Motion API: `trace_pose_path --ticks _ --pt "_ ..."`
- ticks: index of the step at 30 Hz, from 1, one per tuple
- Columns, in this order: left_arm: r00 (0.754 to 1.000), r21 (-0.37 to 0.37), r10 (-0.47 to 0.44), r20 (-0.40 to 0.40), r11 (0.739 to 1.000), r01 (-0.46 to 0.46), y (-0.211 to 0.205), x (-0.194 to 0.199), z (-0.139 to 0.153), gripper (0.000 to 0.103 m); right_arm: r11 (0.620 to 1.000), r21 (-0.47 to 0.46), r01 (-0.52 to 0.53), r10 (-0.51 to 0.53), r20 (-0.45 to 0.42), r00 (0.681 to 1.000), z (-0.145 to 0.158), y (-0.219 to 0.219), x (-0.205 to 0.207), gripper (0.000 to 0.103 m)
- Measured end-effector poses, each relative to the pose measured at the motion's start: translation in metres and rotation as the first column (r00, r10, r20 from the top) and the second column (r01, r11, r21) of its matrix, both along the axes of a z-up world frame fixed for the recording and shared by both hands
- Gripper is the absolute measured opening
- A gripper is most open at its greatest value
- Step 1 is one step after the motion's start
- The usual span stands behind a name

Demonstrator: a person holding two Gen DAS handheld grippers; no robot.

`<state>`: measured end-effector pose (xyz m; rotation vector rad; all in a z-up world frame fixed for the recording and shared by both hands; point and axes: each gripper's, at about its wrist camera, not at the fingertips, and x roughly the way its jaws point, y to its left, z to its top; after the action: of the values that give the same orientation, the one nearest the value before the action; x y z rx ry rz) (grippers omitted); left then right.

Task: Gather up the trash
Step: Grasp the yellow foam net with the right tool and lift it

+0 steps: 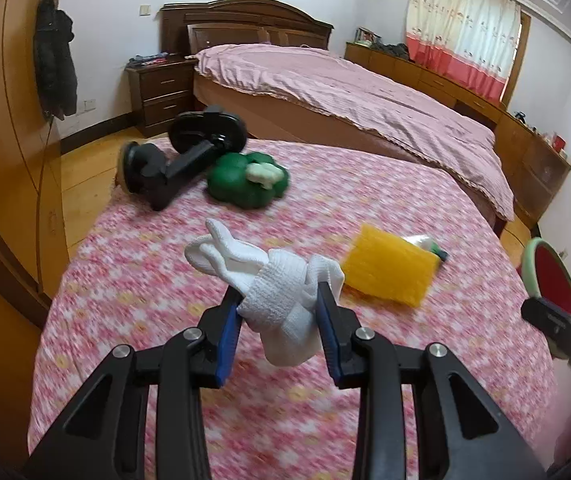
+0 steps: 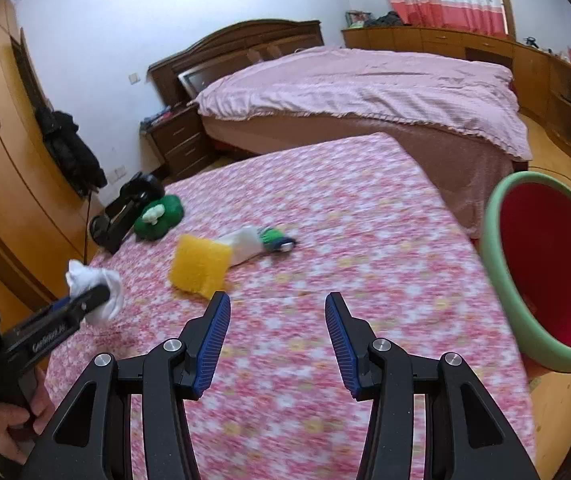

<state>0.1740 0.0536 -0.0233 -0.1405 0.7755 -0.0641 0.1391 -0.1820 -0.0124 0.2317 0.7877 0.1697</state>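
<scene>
Step in hand: carrying a picked-up piece of trash to the bin, as I read it.
Left gripper (image 1: 281,312): clamped on the white cloth bundle (image 1: 273,280), blue pads pressing both sides; bundle is lifted clear of the pink floral table cover (image 1: 365,208).
Right gripper (image 2: 277,336): jaws apart, nothing between them, hovering over the near part of the cover.
Bin (image 2: 501,280): green-rimmed, red inside, tilted mouth toward the table, at the far right edge, beside the table.
Doing it well: keep the squeeze steady, the bundle sags below the pads and a loose end sticks out left; travel right across the table, pass over the rim before letting go; keep the right gripper out of the path.
Bundle, look: knitted white fabric, knotted or rolled, soft, lumpy, looks like socks or a rag.
Other trash left: yellow sponge (image 2: 199,264) mid-table; crumpled white-and-green wrapper (image 2: 261,242) just behind it.
Far left: green plush toy (image 1: 245,180), black phone mount (image 1: 181,156), touching.
</scene>
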Motion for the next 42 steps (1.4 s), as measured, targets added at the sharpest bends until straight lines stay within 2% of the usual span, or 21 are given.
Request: trace_pose_path --ticks 6,9,20,30,38,42 --pt "1.0 -0.008 0.022 0.006 1.0 -0.022 0.02 0.014 -0.011 0.036 1.0 -0.02 -0.01 0.01 -0.028 1.0 -0.011 0.035 0.021 0.051" --pt "1.0 -0.011 0.031 0.002 0.999 -0.031 0.025 0.021 -0.019 0.036 1.0 -0.015 -0.003 0.002 -0.047 0.999 -0.02 0.049 0.033 0.067" --pt "0.998 -0.108 -0.004 -0.061 0.994 -0.003 0.036 0.033 -0.036 0.036 0.999 -0.028 0.039 -0.041 -0.084 0.996 -0.044 0.075 0.066 0.067" --pt "0.998 -0.135 -0.007 -0.07 0.991 -0.002 0.041 0.035 -0.04 0.036 0.996 -0.012 0.088 -0.089 -0.122 0.989 -0.061 0.072 0.072 0.066" --pt "0.997 -0.142 -0.018 -0.077 0.99 0.007 0.04 0.037 -0.043 0.036 0.995 -0.032 0.096 -0.099 -0.114 0.988 -0.063 0.073 0.073 0.056" --pt "0.997 -0.137 -0.017 -0.072 0.99 0.007 0.04 0.037 -0.043 0.036 0.996 -0.014 0.086 -0.087 -0.117 0.989 -0.064 0.074 0.076 0.034"
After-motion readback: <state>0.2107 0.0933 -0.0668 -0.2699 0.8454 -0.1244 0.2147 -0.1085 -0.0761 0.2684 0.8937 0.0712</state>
